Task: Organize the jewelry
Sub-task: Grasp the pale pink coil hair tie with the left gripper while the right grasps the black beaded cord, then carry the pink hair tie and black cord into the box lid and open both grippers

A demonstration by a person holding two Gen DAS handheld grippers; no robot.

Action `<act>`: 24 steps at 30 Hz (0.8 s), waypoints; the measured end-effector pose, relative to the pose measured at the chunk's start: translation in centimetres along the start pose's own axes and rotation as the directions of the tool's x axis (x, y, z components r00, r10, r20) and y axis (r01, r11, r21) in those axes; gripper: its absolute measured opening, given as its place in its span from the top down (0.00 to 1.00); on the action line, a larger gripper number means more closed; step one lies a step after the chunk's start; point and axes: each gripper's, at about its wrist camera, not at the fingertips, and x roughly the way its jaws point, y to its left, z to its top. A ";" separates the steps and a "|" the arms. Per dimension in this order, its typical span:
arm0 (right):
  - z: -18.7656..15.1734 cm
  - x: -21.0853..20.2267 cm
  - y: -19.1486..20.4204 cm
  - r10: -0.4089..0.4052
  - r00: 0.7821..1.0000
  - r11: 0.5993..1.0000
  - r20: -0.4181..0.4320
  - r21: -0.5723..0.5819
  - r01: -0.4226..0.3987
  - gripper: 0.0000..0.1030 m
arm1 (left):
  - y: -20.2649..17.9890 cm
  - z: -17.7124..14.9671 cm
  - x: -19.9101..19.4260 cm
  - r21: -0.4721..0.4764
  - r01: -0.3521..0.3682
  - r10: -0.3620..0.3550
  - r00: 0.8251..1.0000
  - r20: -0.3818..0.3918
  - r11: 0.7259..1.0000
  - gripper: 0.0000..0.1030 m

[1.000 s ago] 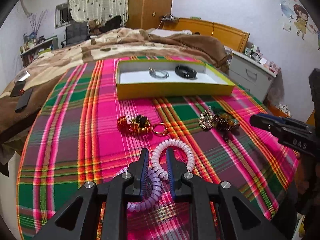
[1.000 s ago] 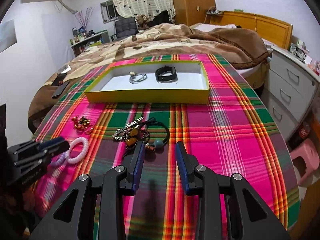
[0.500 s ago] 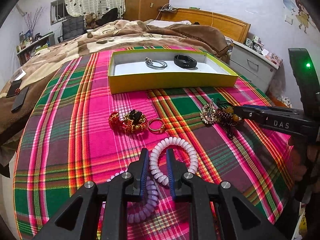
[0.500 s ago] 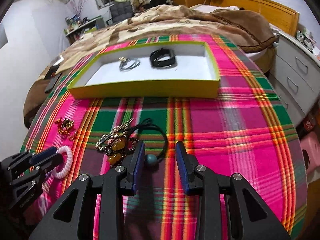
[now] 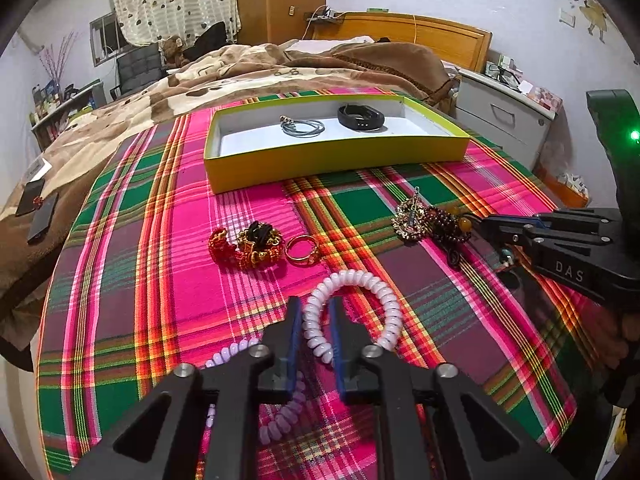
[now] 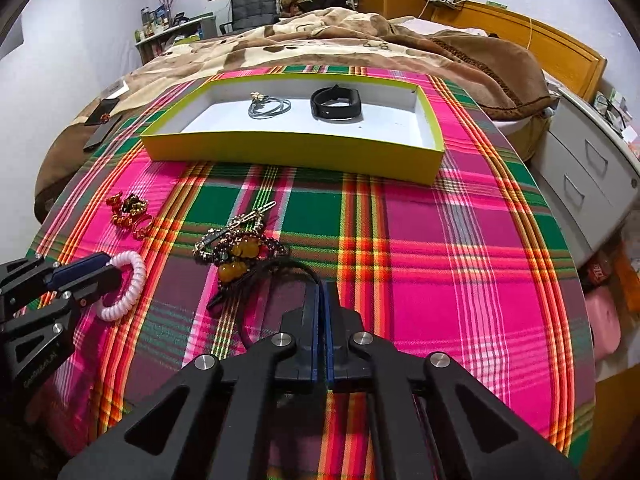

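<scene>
Two grippers are down on the plaid cloth (image 6: 440, 264) among scattered jewelry. The right gripper (image 6: 321, 292) has its fingers pressed together on a black cord (image 6: 298, 270) that loops out of a tangled heap of dark beads, amber stones and a gold chain (image 6: 236, 246). From the other side that same gripper (image 5: 494, 230) reaches in with its tips just beside the heap (image 5: 430, 220).

The left gripper (image 5: 314, 316) has its fingers a little apart, one on each side of a strand of the white coiled bracelet (image 5: 360, 304); I cannot tell whether the pads are touching it. A lilac coiled bracelet (image 5: 276, 420) lies partly under that gripper. In the right-hand view the left gripper (image 6: 96, 272) sits at the white coil (image 6: 128, 284).

Further along the cloth, a red and gold beaded cluster (image 5: 244, 246) lies touching a gold ring (image 5: 302, 250).

Beyond them stands a yellow box (image 5: 340, 156) with a white inside. It holds a grey wire bangle (image 5: 302, 126) and a black band (image 5: 360, 117), lying apart from each other.
</scene>
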 end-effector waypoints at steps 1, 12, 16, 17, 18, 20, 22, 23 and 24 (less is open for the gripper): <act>0.0 0.0 -0.1 0.004 1.000 1.000 0.003 0.004 -0.004 0.98 | 0.0 0.0 0.0 0.000 0.000 0.000 1.000 0.000 1.000 0.91; -0.3 -2.9 -1.2 0.026 0.995 0.999 0.093 0.045 -0.031 0.98 | 0.5 0.1 -0.9 -0.056 0.078 -0.077 0.997 0.012 0.995 0.92; -0.1 -4.1 -1.4 0.031 0.991 0.998 0.131 0.057 -0.039 0.98 | 0.3 0.4 -2.1 -0.050 0.090 -0.087 0.995 0.052 0.995 0.92; 0.0 -4.3 -1.5 0.032 0.990 0.998 0.137 0.058 -0.041 0.98 | 0.3 0.6 -2.4 -0.050 0.092 -0.089 0.994 0.061 0.995 0.92; 0.1 -4.5 -1.5 0.033 0.989 0.997 0.144 0.059 -0.042 0.98 | 0.2 0.7 -2.6 -0.049 0.093 -0.089 0.994 0.068 0.994 0.92; 0.3 -4.9 -1.4 0.038 0.987 0.997 0.157 0.059 -0.048 0.98 | 0.1 0.9 -2.9 -0.049 0.095 -0.090 0.993 0.080 0.994 0.92; 0.4 -5.1 -1.4 0.041 0.985 0.997 0.166 0.059 -0.052 0.98 | 0.0 1.3 -3.2 -0.048 0.093 -0.089 0.992 0.088 0.994 0.92; 0.5 -5.3 -1.4 0.044 0.985 0.997 0.169 0.059 -0.055 0.98 | 0.0 1.5 -3.4 -0.047 0.091 -0.086 0.992 0.095 0.995 0.92; 0.6 -5.4 -1.4 0.046 0.984 0.997 0.174 0.060 -0.058 0.98 | 0.0 1.6 -3.5 -0.048 0.089 -0.084 0.992 0.099 0.995 0.92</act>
